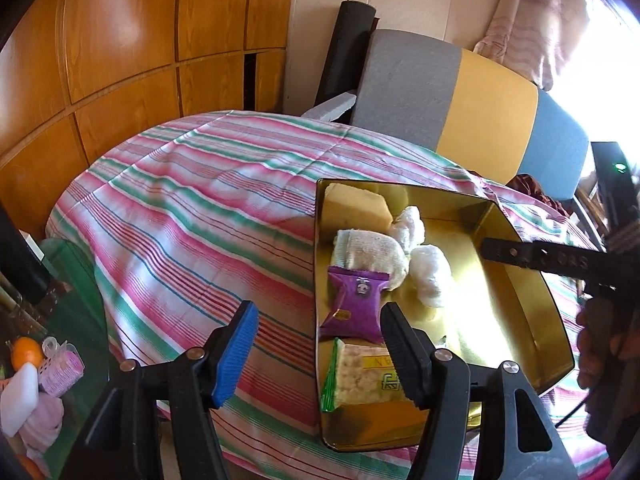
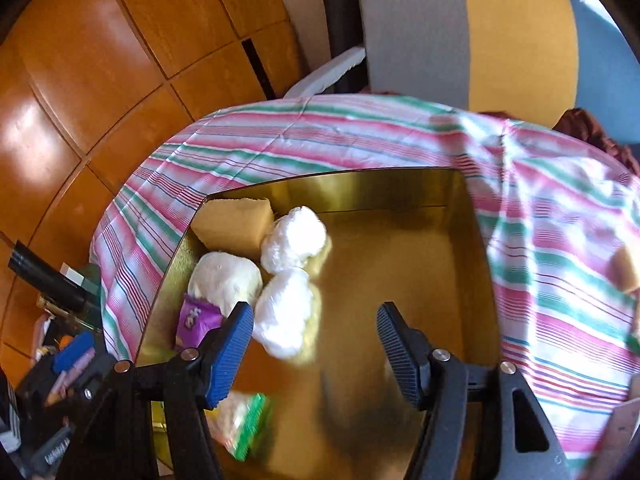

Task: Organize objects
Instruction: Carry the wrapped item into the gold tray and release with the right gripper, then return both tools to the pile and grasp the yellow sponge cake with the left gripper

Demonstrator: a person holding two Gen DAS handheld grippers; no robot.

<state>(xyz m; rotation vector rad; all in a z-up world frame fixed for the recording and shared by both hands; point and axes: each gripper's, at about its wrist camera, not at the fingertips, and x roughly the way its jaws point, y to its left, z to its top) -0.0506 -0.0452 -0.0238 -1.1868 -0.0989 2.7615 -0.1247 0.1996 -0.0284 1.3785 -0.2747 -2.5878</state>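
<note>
Blue-padded and spread apart, my left gripper [image 1: 318, 356] held nothing, straddling the near left rim of the shiny gold rectangular metal tray [image 1: 532, 312] on the pink, green and white striped tablecloth [image 1: 192, 216]. My right gripper [image 2: 316, 348] hung over the tray's bare floor, jaws parted and empty. Nearest lay a green-edged clear packet of rice cake [image 1: 360, 376], then a purple foil snack packet [image 1: 354, 306], a rolled cream cloth [image 1: 370, 254], two white plastic-wrapped bundles [image 1: 430, 280], and farthest a yellow sponge block [image 1: 356, 204].
</note>
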